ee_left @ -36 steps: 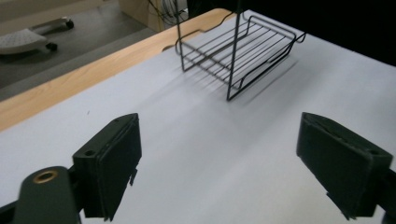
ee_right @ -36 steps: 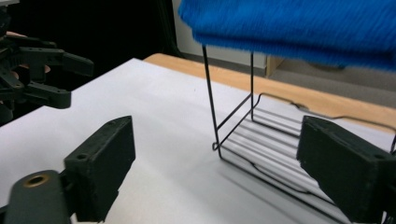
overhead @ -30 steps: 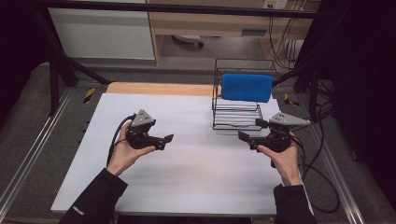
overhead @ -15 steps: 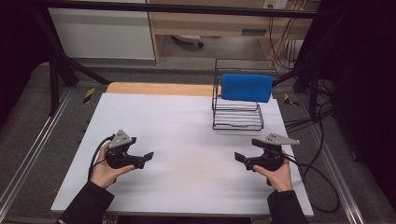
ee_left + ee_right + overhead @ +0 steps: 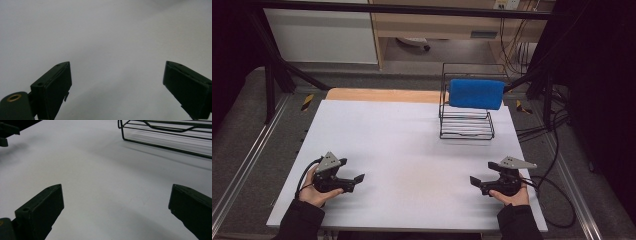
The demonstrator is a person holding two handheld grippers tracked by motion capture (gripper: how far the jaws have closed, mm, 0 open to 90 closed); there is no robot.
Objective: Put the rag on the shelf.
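A black wire rack (image 5: 466, 131) stands on the white table (image 5: 402, 130) at the back right, and a blue block (image 5: 476, 93) rests on its upper rails. My left gripper (image 5: 357, 178) sits low near the front left edge and points right. Its jaws are open over bare table (image 5: 117, 72). My right gripper (image 5: 474, 181) sits low near the front right edge and points left. Its jaws (image 5: 116, 195) have just been opening and stand wide with nothing between them. The rack's base (image 5: 170, 135) lies beyond it.
A wooden strip (image 5: 382, 95) borders the table's far edge. Metal rails (image 5: 242, 165) run along both sides, and cables (image 5: 557, 165) trail at the right. In the right gripper view, part of the left gripper (image 5: 7, 132) shows at the top left.
Both hands have moved toward the front edge and sunk close to the table. The left one also went further left. The rack and the blue block have not moved.
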